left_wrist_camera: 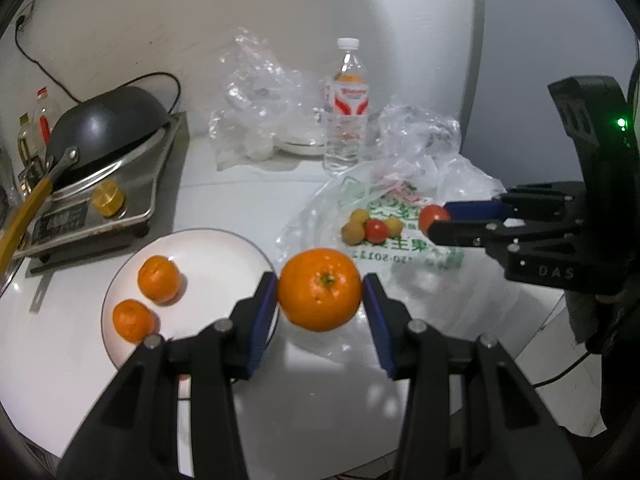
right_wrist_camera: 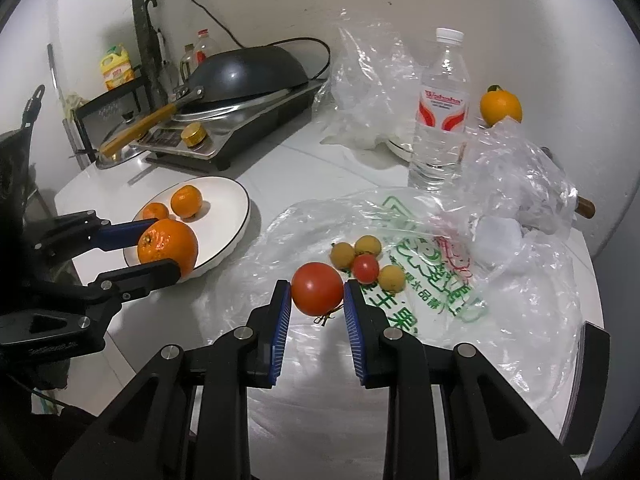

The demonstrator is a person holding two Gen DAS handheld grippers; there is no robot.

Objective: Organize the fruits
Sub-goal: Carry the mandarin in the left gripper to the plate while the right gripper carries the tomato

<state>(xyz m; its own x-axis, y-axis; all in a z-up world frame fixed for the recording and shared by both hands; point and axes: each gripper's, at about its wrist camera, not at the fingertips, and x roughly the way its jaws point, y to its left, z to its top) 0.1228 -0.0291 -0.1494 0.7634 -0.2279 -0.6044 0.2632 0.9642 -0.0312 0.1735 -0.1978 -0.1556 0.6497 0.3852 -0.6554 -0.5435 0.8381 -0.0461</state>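
My left gripper pinches the firm orange across its middle; my right gripper pinches a soft, bruisable tomato.

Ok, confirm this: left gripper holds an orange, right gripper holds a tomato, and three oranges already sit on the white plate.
Wrong on the count: the left wrist view shows only two oranges on the white plate. The rest holds: left gripper grips an orange, right gripper a tomato.
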